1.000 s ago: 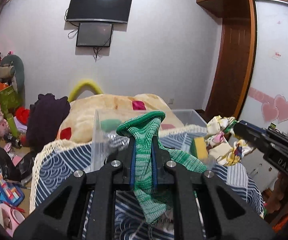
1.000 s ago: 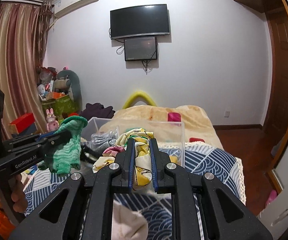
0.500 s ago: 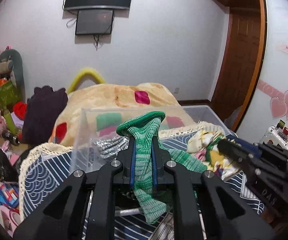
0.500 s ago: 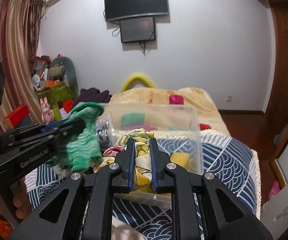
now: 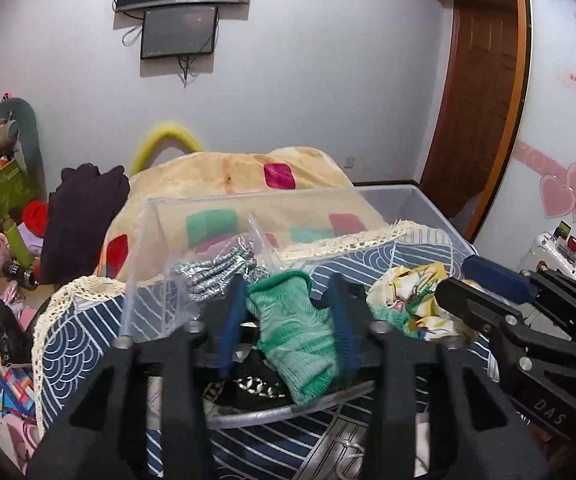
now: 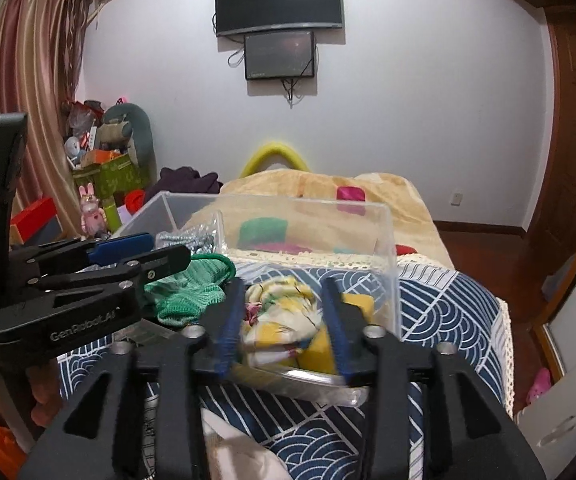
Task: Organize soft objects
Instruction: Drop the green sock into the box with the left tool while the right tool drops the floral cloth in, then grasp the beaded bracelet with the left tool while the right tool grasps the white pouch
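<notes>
over the clear bin [image 6: 384, 240] on the bed, both grippers hung level with jaws spread wide, gripping nothing: left gripper [image 5: 288, 322] around the green knit [image 5: 296, 340], right gripper [image 6: 284, 320] around the floral cloth [image 6: 280, 316], both in the bin.

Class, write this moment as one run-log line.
left gripper: open, green knit cloth between fingers | right gripper: open over yellow patterned cloth | both over clear bin
</notes>
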A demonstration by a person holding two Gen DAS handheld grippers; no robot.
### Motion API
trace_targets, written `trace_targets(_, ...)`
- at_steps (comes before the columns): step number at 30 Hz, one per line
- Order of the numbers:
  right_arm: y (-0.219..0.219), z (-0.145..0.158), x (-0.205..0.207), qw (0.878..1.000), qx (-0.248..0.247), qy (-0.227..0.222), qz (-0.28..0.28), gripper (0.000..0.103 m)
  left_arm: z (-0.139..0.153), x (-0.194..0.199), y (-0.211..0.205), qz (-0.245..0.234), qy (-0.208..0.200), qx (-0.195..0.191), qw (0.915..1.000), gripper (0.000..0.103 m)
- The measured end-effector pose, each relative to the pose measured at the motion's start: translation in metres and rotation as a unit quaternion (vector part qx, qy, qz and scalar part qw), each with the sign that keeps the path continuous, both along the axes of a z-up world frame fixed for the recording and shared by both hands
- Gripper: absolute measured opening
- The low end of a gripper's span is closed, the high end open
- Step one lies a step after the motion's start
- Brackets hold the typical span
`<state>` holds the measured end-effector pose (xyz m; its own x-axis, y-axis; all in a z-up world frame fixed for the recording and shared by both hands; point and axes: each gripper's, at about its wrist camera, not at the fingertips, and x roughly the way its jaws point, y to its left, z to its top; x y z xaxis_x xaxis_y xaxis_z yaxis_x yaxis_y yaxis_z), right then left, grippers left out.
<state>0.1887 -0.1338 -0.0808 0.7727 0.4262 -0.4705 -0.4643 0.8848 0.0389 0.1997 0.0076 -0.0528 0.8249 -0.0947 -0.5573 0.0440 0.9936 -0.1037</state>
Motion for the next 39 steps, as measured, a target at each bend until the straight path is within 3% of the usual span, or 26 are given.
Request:
trace_targets(5,-0.007,0.012,-0.014,1.000,0.005,-0.023,-0.009,0.047,0.013,-0.016,0.000,-0.005,-0.022,0.003,0.9997,0.054)
trace_targets(7,-0.010,0.017,-0.021,0.999,0.006,-0.035,-0.012,0.052,0.021,-0.026,-0.001,-0.009,-0.035,0.000,0.9993,0.060)
trace_targets(9,-0.012,0.022,-0.028,0.999,0.007,-0.047,-0.015,0.061,0.028,-0.034,-0.002,-0.009,-0.047,0.001,0.9989,0.075)
trace_targets(15,-0.018,0.026,-0.050,0.998,0.013,-0.066,-0.017,0.077,0.041,-0.063,0.000,-0.005,-0.075,0.005,0.9972,0.092)
trace_targets(17,-0.018,0.023,-0.052,0.997,0.007,-0.067,-0.022,0.082,0.041,-0.071,0.003,-0.004,-0.077,0.007,0.9970,0.093)
trace_targets(25,-0.017,-0.011,-0.057,0.999,-0.014,-0.026,-0.014,0.083,0.013,-0.093,0.010,0.000,-0.049,0.005,0.9988,0.093)
trace_targets(30,-0.013,-0.036,-0.053,0.999,-0.024,0.019,-0.010,0.083,-0.021,-0.100,0.009,0.002,-0.015,0.006,0.9999,0.073)
trace_targets(38,-0.013,-0.061,-0.047,0.996,-0.003,0.083,0.018,0.083,-0.061,-0.103,0.012,-0.024,0.056,-0.023,0.9979,0.059)
trace_targets(39,-0.012,-0.061,-0.047,0.996,-0.003,0.086,0.021,0.083,-0.064,-0.104,0.012,-0.026,0.059,-0.026,0.9976,0.054)
